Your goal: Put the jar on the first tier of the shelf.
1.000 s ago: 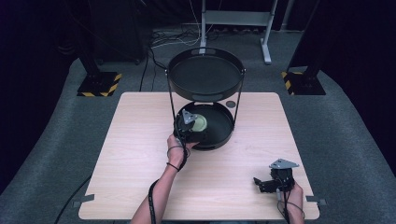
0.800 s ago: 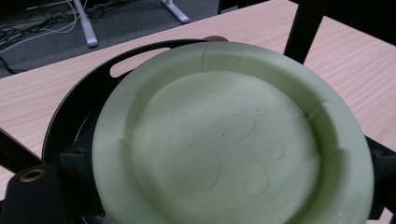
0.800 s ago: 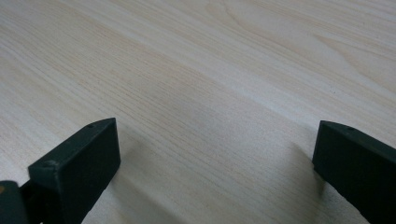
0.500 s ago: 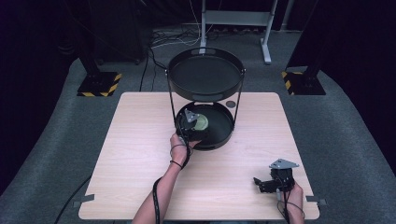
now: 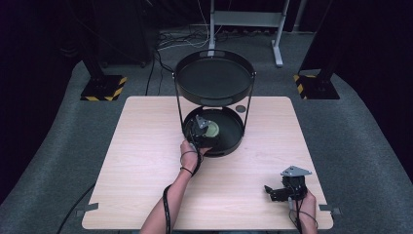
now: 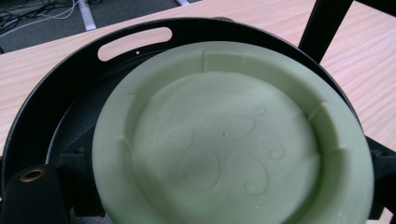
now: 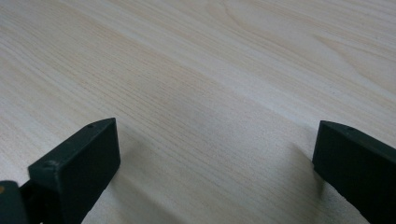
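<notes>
Green lid bottom edge cropped

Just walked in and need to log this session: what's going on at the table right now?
A person works two handheld grippers at a wooden table. The left gripper reaches into the lower tray of a black two-tier stand, with a pale green plate right in front of its camera over that tray; whether the jaws grip it cannot be told. The right gripper rests near the table's front right corner, jaws open and empty. The upper tray holds nothing.
</notes>
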